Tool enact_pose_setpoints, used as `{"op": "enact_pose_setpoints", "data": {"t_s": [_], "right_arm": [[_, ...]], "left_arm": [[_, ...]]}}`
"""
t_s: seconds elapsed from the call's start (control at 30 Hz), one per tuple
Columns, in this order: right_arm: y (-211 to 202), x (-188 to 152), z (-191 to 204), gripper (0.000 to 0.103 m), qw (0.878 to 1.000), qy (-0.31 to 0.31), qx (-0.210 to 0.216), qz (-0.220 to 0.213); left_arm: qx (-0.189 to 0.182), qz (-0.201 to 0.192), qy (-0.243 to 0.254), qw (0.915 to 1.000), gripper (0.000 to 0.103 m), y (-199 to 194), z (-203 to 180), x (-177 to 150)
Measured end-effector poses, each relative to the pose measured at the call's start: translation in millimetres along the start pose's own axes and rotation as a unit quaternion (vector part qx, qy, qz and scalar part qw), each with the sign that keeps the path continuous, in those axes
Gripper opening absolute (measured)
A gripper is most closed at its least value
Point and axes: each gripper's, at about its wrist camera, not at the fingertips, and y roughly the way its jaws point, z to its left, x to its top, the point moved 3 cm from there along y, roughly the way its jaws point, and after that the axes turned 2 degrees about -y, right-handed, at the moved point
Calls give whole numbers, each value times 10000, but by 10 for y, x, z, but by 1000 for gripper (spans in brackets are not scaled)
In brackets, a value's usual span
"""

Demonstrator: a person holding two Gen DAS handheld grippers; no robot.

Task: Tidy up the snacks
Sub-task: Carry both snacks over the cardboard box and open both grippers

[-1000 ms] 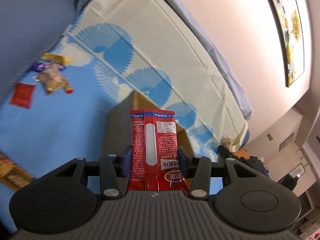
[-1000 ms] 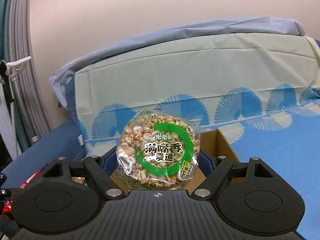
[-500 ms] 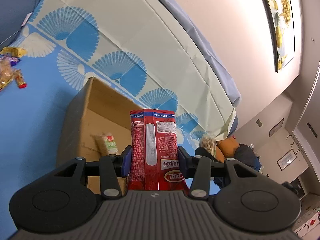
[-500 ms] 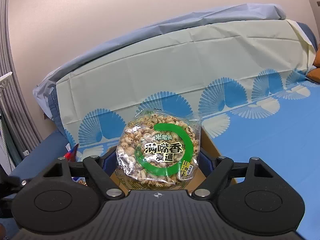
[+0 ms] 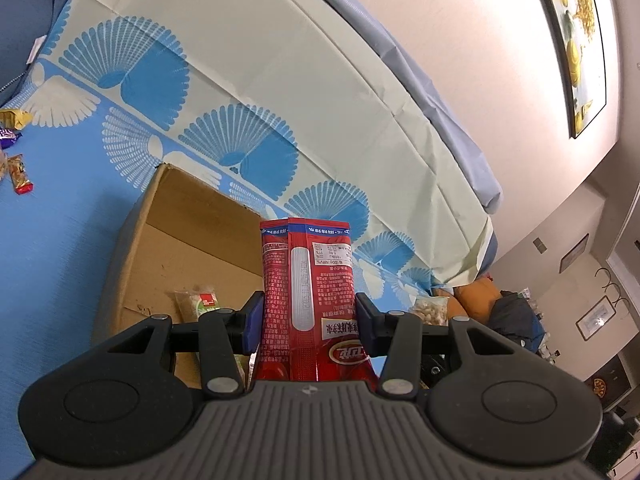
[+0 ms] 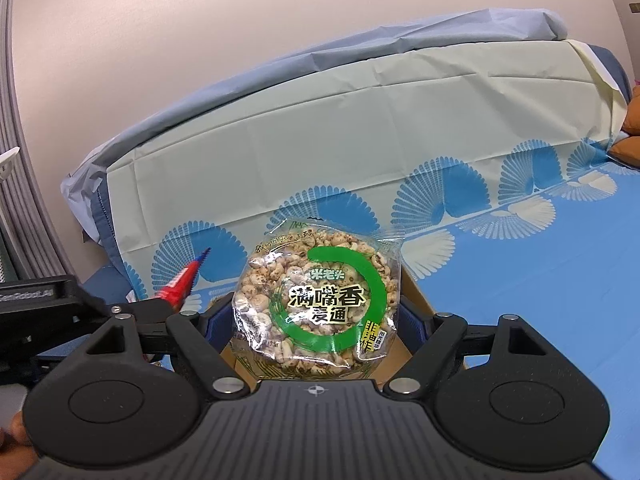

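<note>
Standing upright (label inverted), red packet point(image 5: 307, 300) clamped between left gripper point(image 5: 308, 326) fingers.

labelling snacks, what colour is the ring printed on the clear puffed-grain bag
Green, an open ring on the clear puffed-grain bag held in the right gripper; right wrist view shows it best.

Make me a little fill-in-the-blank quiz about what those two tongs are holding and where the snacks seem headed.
1. The left tongs are shut on a tall ____ packet.
2. The right tongs grip a clear bag of puffed snacks printed with a ____ ring.
3. Below both tongs stands an open ____ box.
4. The box sits on a cloth coloured mostly ____.

Missing words: red; green; cardboard; blue
</note>
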Motion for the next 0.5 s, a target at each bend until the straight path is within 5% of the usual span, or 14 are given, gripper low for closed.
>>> {"op": "enact_pose_setpoints", "data": {"t_s": [0.5], "right_arm": [[1, -18, 14, 81, 10000, 48, -27, 0]], "left_arm": [[101, 84, 13, 9999, 51, 121, -72, 5]]}}
